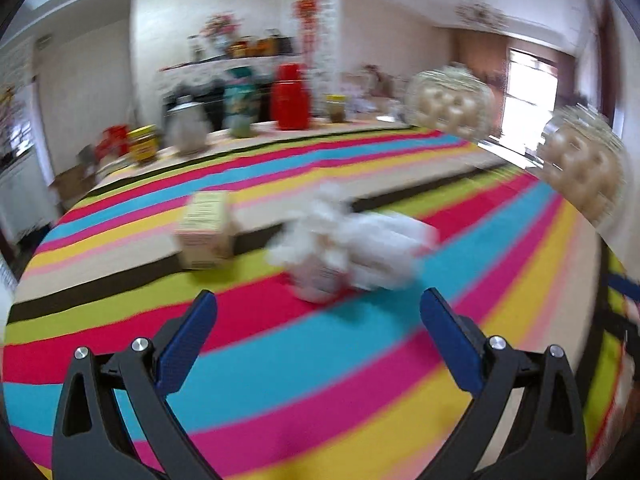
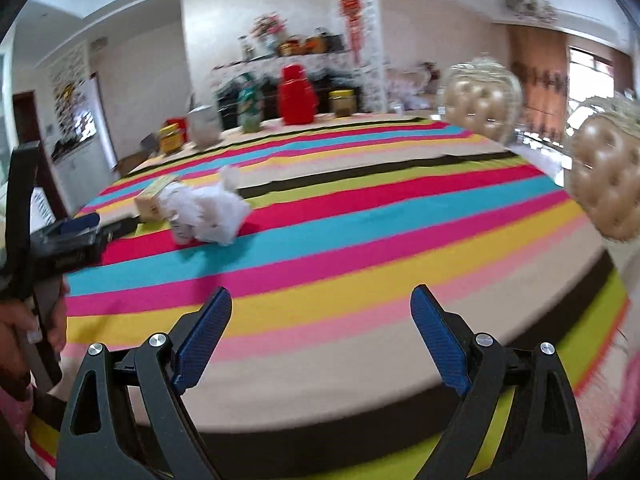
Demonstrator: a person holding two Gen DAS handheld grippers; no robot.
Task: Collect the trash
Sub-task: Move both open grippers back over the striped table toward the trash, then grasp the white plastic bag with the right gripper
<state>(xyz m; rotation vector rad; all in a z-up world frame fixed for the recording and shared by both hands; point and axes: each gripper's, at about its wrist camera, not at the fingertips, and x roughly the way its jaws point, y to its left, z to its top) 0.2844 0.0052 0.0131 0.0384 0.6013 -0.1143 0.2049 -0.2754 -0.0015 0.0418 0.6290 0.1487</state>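
Two claws wide, both empty, trash sitting loose on the striped desk.

Left to right in left wrist view: small cardboard box (image 1: 206, 229) stands upright on the striped cloth (image 1: 280, 360), crumpled white plastic bag (image 1: 352, 250) just beside it on its right; touching or apart, can't tell through the blur. Left claw (image 1: 318, 308) hangs short of the bag, jaws spread wide, nothing between them. Far desk edge: yellow-lid jar (image 1: 143, 144), red flask (image 1: 291, 96), two tufted chair backs (image 1: 448, 104) at right. Right wrist view: left claw body at far left edge, box (image 2: 154, 200) and bag (image 2: 208, 216) left of centre, right claw (image 2: 320, 300) well apart from both, jaws wide, nothing held, over the near stripes.
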